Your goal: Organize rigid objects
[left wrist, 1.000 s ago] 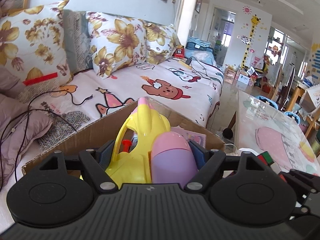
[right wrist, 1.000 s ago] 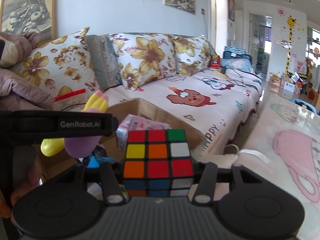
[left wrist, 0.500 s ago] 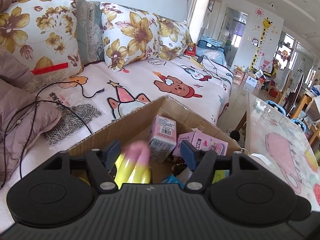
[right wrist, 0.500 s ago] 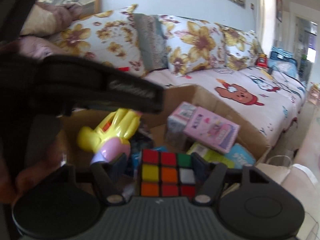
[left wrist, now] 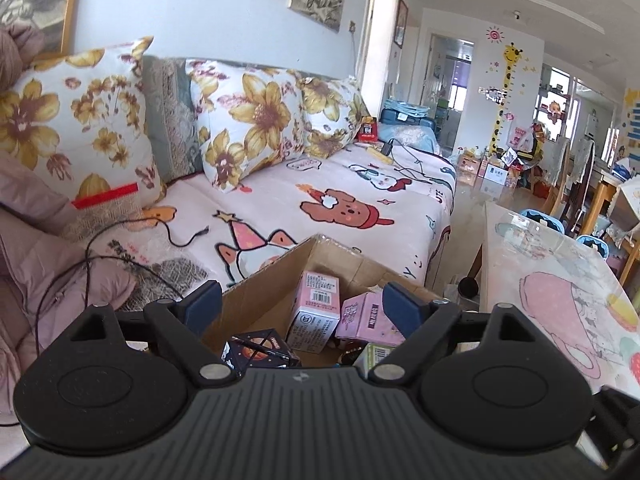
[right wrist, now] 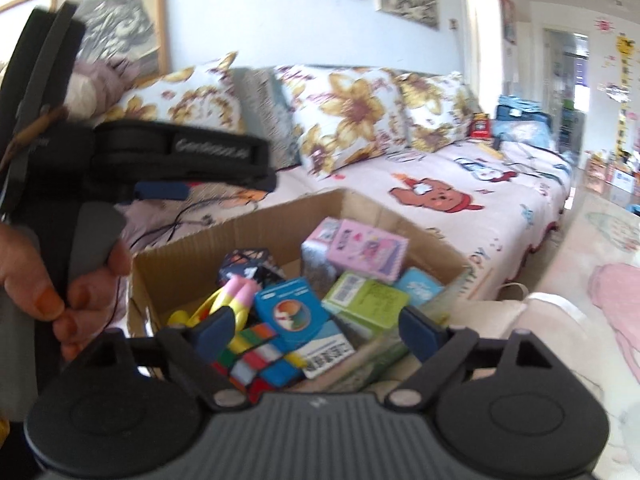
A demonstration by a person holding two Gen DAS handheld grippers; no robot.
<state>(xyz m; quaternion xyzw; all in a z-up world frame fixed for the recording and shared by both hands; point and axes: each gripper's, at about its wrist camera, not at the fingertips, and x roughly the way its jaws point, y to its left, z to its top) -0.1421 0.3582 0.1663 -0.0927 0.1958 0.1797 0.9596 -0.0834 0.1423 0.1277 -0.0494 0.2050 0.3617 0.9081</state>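
a: what do the two black two-finger tongs show, nearest first?

b: the right gripper (right wrist: 316, 326) has its blue-padded jaws spread wide; they have just been opening, and nothing is pinched between them. the multicoloured rubik's cube (right wrist: 256, 354) lies tilted just beyond the left pad, down in the brown cardboard box (right wrist: 192, 248), apart from both pads as far as the blur allows.

a: and the left one?

b: the left gripper (left wrist: 302, 304) also stands wide apart, its jaws having just been opening, with nothing in them. in the right wrist view it shows at the left edge, held in the person's hand (right wrist: 48, 276); its side carries blurred white lettering that cannot be read with certainty.

a: what else is in the box?

b: the yellow and pink plastic toy (right wrist: 228, 300) lies beside the cube. next to it sits a blue carton with a round picture (right wrist: 292, 312), its barcode label facing up. further in are a green carton (right wrist: 366, 296), a dark printed cube-shaped box (right wrist: 246, 262), and a pink carton (right wrist: 368, 250); their print is too small to read.

a: and behind?

b: the box stands before a sofa with a pink cartoon-print cover (left wrist: 340, 200), a bear printed on it. floral yellow cushions (left wrist: 244, 120) lean at the back.
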